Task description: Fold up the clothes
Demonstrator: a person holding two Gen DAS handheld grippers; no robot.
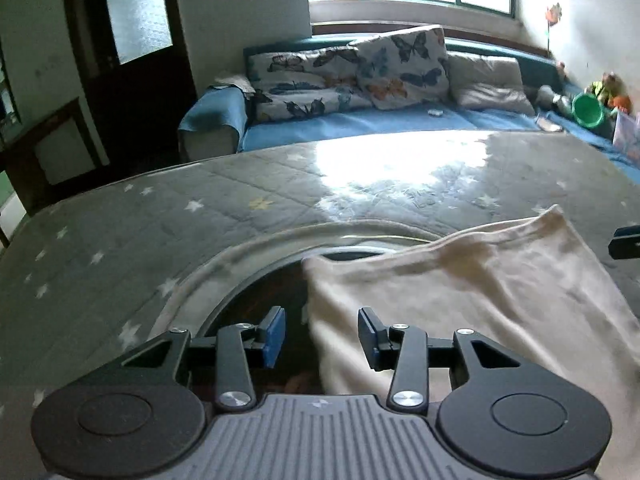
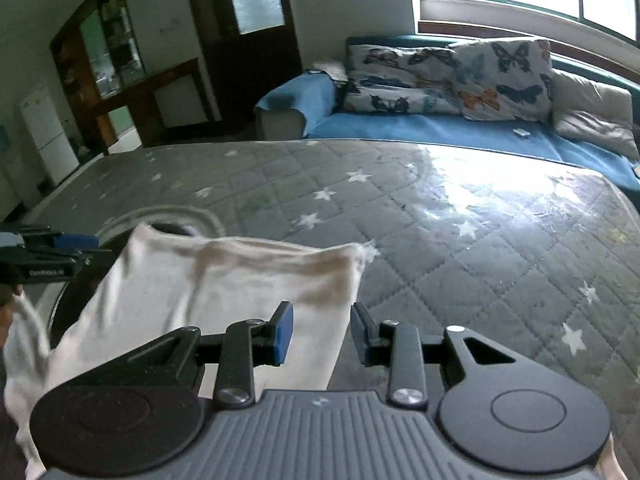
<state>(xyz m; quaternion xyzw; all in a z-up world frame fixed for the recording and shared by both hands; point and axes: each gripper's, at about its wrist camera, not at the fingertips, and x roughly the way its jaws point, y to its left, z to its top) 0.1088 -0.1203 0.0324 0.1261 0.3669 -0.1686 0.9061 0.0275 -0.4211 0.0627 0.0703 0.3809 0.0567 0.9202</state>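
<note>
A cream cloth (image 1: 480,300) lies on the grey star-patterned quilted table cover (image 1: 180,216), its near part hanging over the table's front edge. My left gripper (image 1: 322,332) is open, and the cloth's left edge runs between its blue-padded fingers. In the right wrist view the same cloth (image 2: 220,280) stretches to the left, its right edge lying between the fingers of my open right gripper (image 2: 322,332). The left gripper (image 2: 52,248) shows at that view's left edge. A sliver of the right gripper (image 1: 626,242) shows at the left wrist view's right edge.
A curved dark cutout (image 1: 264,292) opens in the table's near edge under the cloth's left corner. Behind the table stands a blue-covered sofa (image 2: 420,128) with butterfly pillows (image 1: 404,68). A green bucket (image 1: 587,110), a dark door (image 1: 132,40) and a white fridge (image 2: 44,132) stand further off.
</note>
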